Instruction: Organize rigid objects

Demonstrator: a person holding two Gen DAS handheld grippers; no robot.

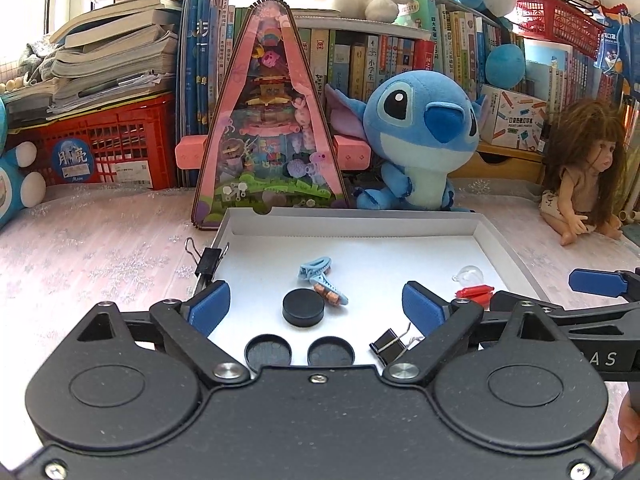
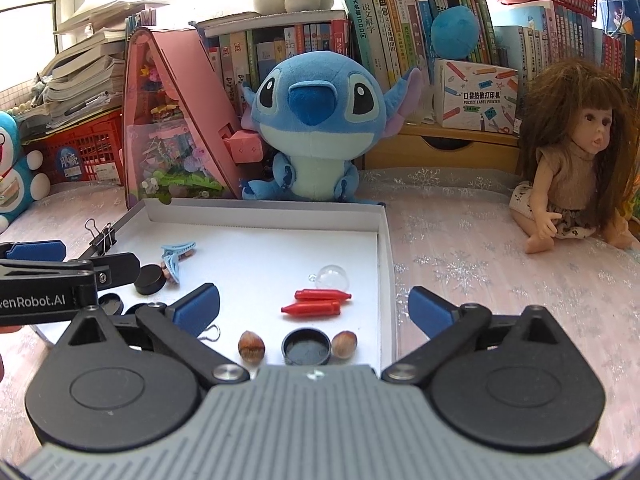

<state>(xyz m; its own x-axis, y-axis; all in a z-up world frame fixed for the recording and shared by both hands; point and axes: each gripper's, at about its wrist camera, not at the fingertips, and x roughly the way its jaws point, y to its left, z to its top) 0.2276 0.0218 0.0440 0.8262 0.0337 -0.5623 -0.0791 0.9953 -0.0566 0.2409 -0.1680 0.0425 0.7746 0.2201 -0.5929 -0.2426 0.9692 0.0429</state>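
A shallow white tray (image 1: 352, 216) lies on the tablecloth. It holds a black disc (image 1: 303, 310), blue hair clips (image 1: 320, 276), two black caps (image 1: 268, 350), a binder clip (image 1: 387, 346), red pieces (image 1: 474, 294) and a clear ball (image 1: 469, 274). My left gripper (image 1: 316, 304) hangs open over the tray's near left part, its pads apart from everything. My right gripper (image 2: 315, 308) is open above the near right corner, straddling the tray's (image 2: 264, 210) right wall. Below it lie the red pieces (image 2: 318, 302), two hazelnuts (image 2: 251, 346) and a black cap (image 2: 306, 346).
Another binder clip (image 1: 208, 260) is clipped on the tray's left wall. Behind the tray stand a pink triangular toy box (image 1: 270, 120) and a blue plush (image 1: 420, 128). A doll (image 2: 568, 160) sits at the right. Books and a red crate (image 1: 108, 148) line the back.
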